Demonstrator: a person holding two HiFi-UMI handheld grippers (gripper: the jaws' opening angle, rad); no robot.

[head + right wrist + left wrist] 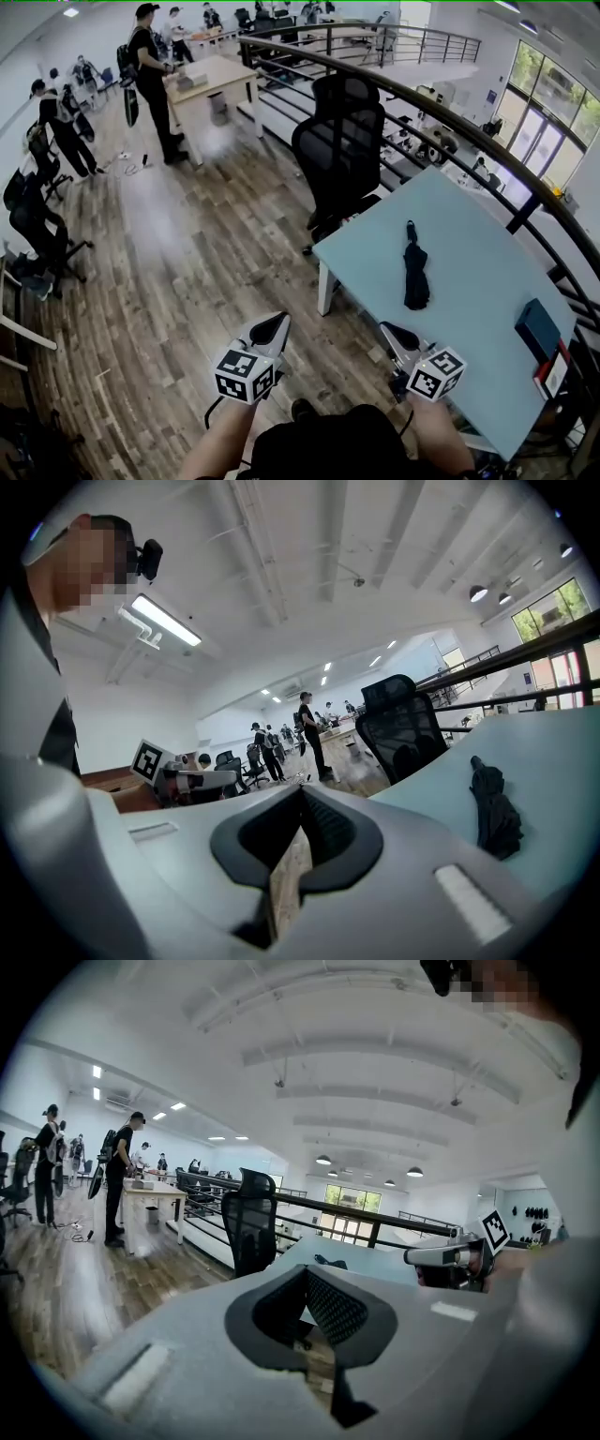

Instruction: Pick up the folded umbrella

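The folded black umbrella point(415, 272) lies flat in the middle of a light blue table point(469, 234), its strap end pointing away from me. It also shows far off in the left gripper view, umbrella point(330, 1262), and at the right of the right gripper view, umbrella point(494, 808). My left gripper point(272, 326) hangs over the wooden floor, left of the table's corner, jaws together and empty. My right gripper point(387, 330) sits at the table's near edge, well short of the umbrella, shut on nothing. Both grippers point roughly level.
A black office chair point(339, 150) stands at the table's far corner. A dark curved railing point(450, 122) runs behind the table. A blue box point(537, 328) and a red-and-white item point(553, 373) lie at the table's right end. People point(150, 75) stand by a wooden desk point(211, 80) far back.
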